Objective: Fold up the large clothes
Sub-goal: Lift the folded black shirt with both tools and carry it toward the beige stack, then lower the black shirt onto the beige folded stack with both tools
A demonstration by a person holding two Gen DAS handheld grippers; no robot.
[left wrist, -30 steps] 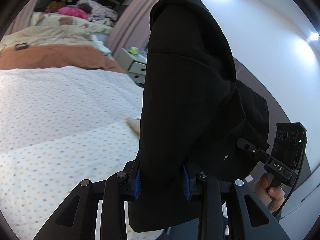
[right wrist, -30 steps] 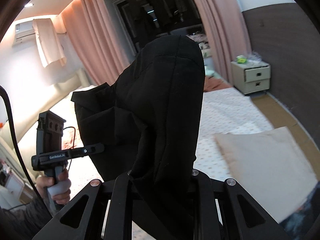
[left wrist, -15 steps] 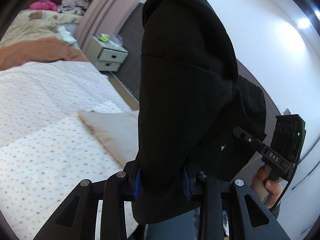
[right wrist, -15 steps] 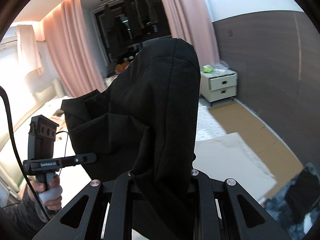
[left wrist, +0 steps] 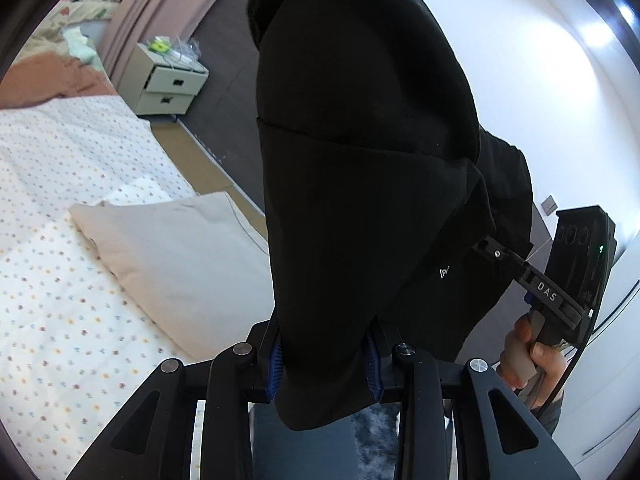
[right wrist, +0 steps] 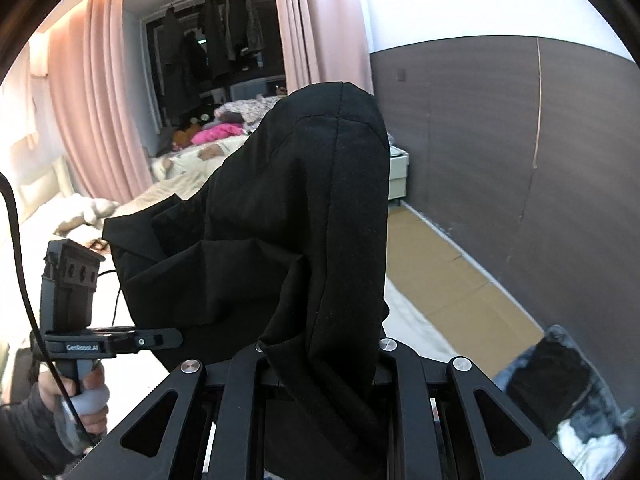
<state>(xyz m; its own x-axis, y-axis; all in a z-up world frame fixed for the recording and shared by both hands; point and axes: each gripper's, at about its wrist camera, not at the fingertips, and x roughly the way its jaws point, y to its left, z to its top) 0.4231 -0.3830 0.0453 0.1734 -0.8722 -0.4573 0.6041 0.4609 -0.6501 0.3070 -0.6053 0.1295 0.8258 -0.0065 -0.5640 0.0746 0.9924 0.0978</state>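
A large black garment point(left wrist: 360, 168) hangs in the air between both grippers and fills the middle of each view point(right wrist: 288, 248). My left gripper point(left wrist: 324, 360) is shut on one part of it, with cloth bunched between the blue pads point(left wrist: 276, 364). My right gripper point(right wrist: 320, 368) is shut on another part; its fingertips are hidden by the cloth. The right gripper shows in the left wrist view point(left wrist: 492, 250), clamped on the garment. The left gripper shows in the right wrist view point(right wrist: 176, 336), also at the cloth's edge.
A bed with a dotted sheet point(left wrist: 60, 280) and a beige pillow point(left wrist: 180, 248) lies below left. A white nightstand point(left wrist: 168, 84) stands by the dark wall. Cardboard point(right wrist: 452, 280) covers the floor. A pile of clothes point(right wrist: 560, 392) lies at lower right.
Both grippers have swung to the right with the garment still held. The nightstand, dark wall and floor have come further into view. The pillow now shows fully under the left gripper.
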